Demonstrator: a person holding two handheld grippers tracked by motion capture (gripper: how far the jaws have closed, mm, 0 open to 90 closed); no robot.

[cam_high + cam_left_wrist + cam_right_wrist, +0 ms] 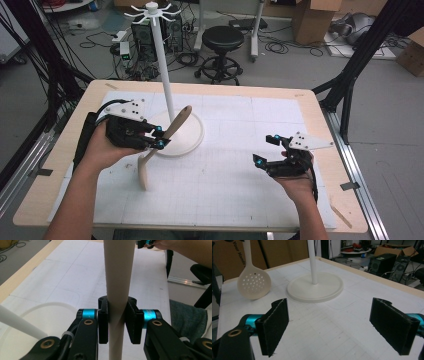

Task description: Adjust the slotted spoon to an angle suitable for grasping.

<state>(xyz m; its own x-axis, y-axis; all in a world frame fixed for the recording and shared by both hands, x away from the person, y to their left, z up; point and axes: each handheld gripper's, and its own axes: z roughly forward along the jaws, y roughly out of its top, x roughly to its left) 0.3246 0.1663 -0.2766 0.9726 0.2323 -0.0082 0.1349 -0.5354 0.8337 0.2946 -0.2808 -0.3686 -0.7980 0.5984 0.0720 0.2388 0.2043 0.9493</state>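
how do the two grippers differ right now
The left gripper is shut on the beige slotted spoon's handle, while the right gripper stands open with nothing between its jaws. The left is by the white stand's base; the right is apart, over bare table. Both have black pads.

Looks like a robotics or research lab, not a home. On grey concrete floor (300, 70) behind light wooden table (310, 107) with white gridded mat (240, 150): black desktop computer towers (145, 37), tangled black cables (285, 47), round black stool on wheels (222, 42), brown cardboard boxes (312, 17). At both sides, black metal frame struts (360, 55).
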